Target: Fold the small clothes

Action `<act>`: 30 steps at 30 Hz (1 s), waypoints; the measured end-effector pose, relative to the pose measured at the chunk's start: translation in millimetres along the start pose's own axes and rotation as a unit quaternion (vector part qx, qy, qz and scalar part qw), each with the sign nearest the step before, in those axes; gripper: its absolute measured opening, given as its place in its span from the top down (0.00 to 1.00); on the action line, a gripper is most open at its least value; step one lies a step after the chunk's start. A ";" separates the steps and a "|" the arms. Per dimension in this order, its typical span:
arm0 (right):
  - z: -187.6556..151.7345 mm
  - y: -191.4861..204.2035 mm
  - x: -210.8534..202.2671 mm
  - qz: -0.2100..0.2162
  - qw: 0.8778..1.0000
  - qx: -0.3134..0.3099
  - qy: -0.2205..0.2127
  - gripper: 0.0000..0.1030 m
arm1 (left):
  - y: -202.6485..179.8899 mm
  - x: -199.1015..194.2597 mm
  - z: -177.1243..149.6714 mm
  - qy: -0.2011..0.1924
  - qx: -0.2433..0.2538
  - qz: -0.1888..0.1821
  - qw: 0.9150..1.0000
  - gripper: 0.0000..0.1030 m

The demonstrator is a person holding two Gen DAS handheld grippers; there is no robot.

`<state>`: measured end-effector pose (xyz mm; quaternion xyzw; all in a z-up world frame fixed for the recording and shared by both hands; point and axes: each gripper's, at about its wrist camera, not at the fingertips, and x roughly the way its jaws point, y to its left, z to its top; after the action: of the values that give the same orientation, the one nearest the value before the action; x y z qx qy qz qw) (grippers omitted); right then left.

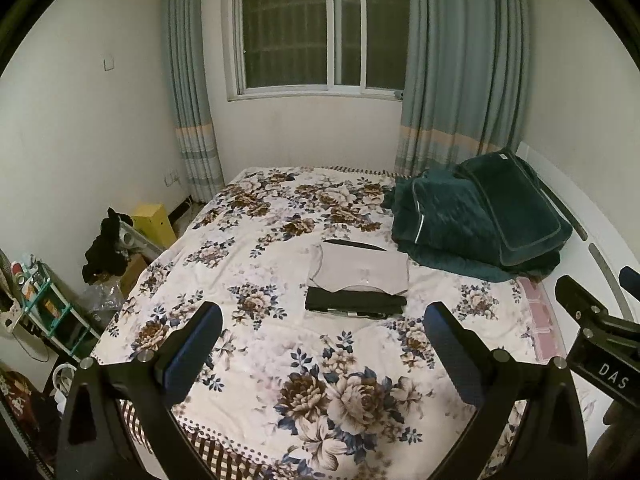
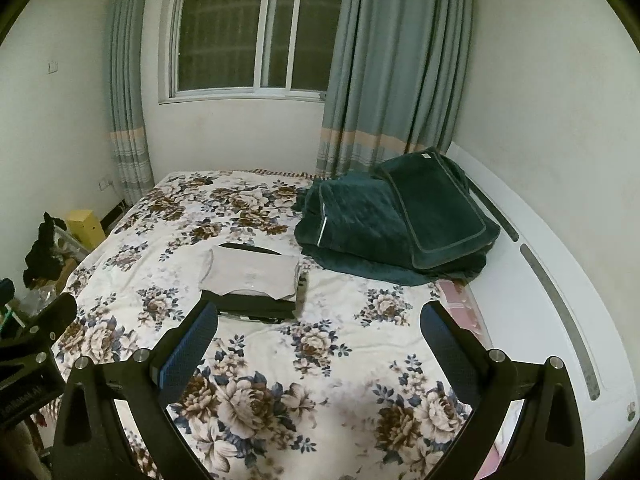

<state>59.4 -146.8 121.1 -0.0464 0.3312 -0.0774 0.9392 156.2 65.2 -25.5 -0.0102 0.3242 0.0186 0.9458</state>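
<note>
Grippers, left [image 1: 322,336] and right [image 2: 319,334], hover spread above folded clothes [image 2: 250,280].

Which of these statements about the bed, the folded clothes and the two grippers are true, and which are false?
1. The light grey garment lies on top of the dark garment. True.
2. The left gripper holds the dark garment. False: its jaws stand open and empty, above the floral bedspread.
3. The green quilt lies near the window side of the bed, beside the clothes. True.
4. The right gripper is shut on the grey garment. False: it is open and holds nothing.
5. The curtains cover the whole window. False: they hang at its sides.
</note>
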 end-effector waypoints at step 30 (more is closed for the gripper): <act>9.9 1.7 -5.5 0.019 1.000 0.004 -0.008 0.00 | 4.1 -15.5 13.1 -0.017 -0.005 -0.001 1.000 0.00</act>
<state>61.6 -143.8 131.9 -0.0366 0.3243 -0.0602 0.9433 151.9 69.3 -5.6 -0.0152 0.3084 0.0191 0.9509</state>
